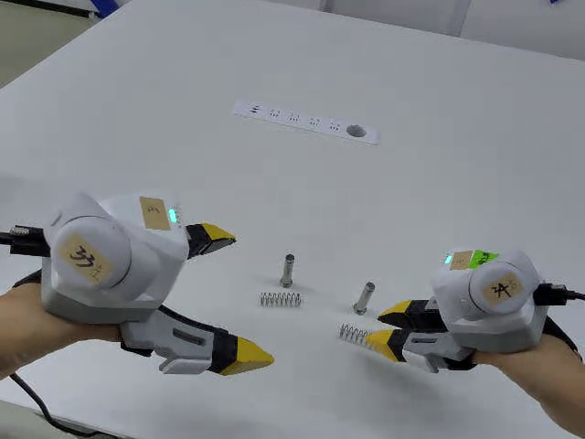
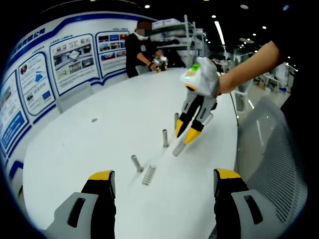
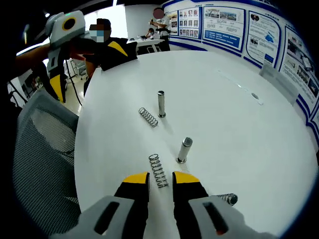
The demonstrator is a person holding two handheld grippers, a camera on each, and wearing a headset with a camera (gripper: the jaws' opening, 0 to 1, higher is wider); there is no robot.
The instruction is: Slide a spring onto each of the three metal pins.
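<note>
Two metal pins stand upright on the white table, one (image 1: 288,270) at the centre and one (image 1: 365,297) to its right. A spring (image 1: 280,299) lies flat beside the centre pin. A second spring (image 1: 352,334) lies just ahead of my right gripper (image 1: 386,326), which is open with a narrow gap. In the right gripper view that spring (image 3: 158,170) has its near end between the yellow fingertips (image 3: 137,179), ungripped. My left gripper (image 1: 236,297) hovers wide open and holds nothing. A third pin (image 2: 176,121) stands behind the right gripper (image 2: 185,135).
A white power strip (image 1: 306,122) lies further back on the table (image 1: 183,110). A coiled metal piece (image 3: 228,199) sits low right by my right gripper. A mesh chair (image 3: 40,149) stands at the table's near edge. People stand at the far side.
</note>
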